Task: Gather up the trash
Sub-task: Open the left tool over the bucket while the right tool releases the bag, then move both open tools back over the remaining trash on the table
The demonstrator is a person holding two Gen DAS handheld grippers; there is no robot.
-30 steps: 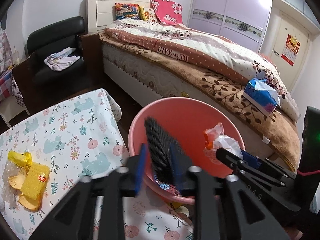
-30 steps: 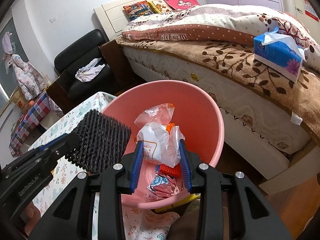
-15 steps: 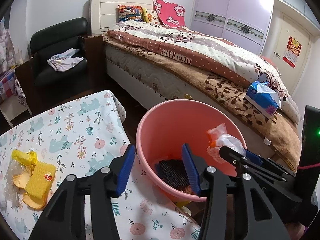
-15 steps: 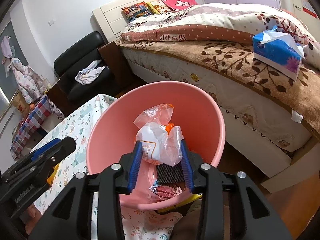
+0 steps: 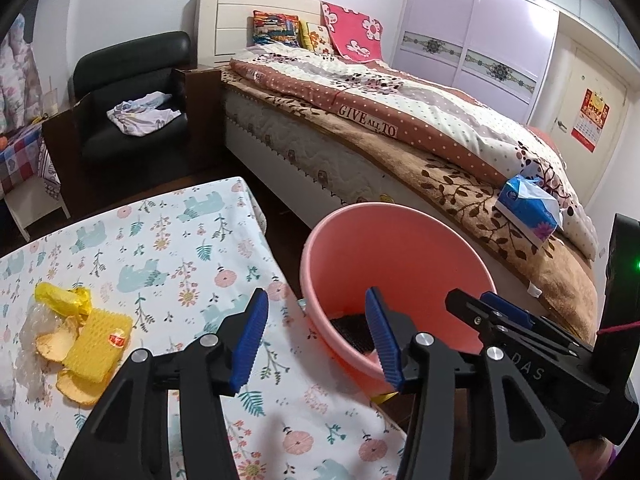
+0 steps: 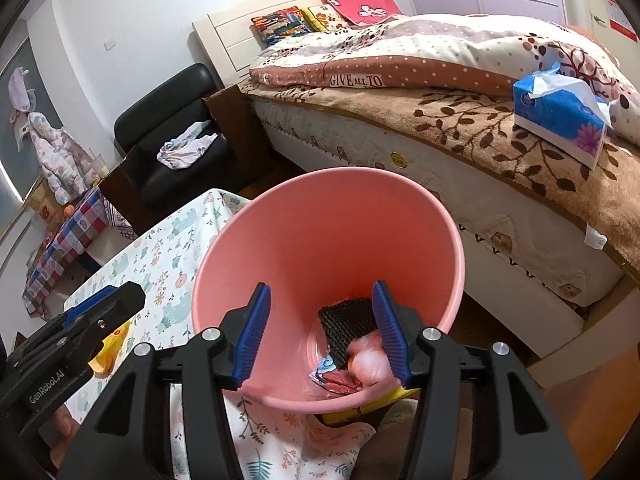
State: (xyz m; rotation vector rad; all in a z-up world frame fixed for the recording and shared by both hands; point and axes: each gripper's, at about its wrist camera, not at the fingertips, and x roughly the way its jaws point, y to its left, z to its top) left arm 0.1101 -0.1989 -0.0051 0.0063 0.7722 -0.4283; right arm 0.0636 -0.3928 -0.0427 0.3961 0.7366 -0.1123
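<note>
The pink bin [image 5: 400, 240] [image 6: 328, 184] stands on the floor between the table and the bed. A black foam mesh [image 5: 352, 330] [image 6: 350, 324] lies at its bottom. Beside it a white and orange plastic bag [image 6: 368, 360] shows as a blur, along with a small printed wrapper [image 6: 326, 368]. My right gripper [image 6: 320, 286] hangs over the bin; its jaws are opening and the pads touch nothing. My left gripper [image 5: 316, 294] is open and bare over the table edge by the bin's rim. A yellow foam net [image 5: 100, 340], orange peels [image 5: 50, 346] and a yellow bag scrap [image 5: 60, 296] lie on the table.
The table carries a floral cloth [image 5: 180, 240] and clear bubble wrap [image 5: 28, 328] at its left edge. A bed [image 5: 360, 152] runs behind the bin, with a blue tissue box [image 5: 528, 208] on it. A black armchair [image 5: 132, 92] holding a cloth stands at the back left.
The left gripper opened and the black mesh dropped into the bin; that gripper then drew back toward the table. The right gripper spread and the plastic bag fell from it into the bin.
</note>
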